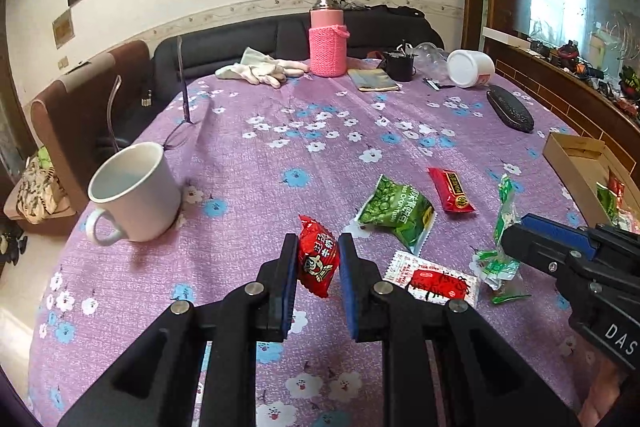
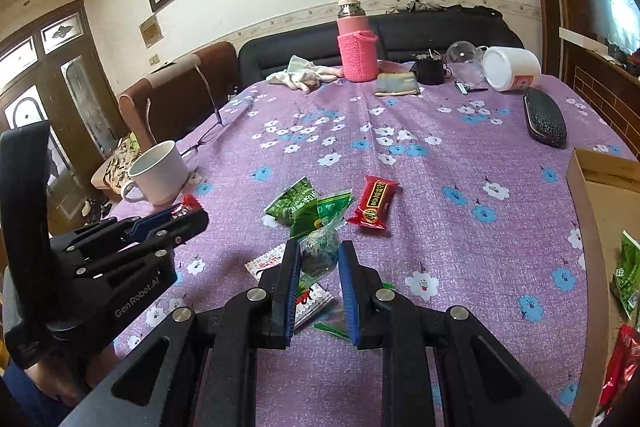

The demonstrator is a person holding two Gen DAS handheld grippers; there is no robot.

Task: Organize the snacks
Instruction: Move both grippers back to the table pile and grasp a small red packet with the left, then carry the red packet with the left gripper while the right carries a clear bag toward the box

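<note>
Each gripper (left, right) clamps a snack packet.

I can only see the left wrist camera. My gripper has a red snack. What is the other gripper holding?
Observer: The right gripper is shut on a clear packet with green print, lifted off the tablecloth.
Operator: Is there more in the box than I can see?
Observer: Yes. The right view shows a green packet and a red packet lying in the cardboard box.
Operator: What is behind the chair?
Observer: A dark wooden door with patterned glass panes.
</note>
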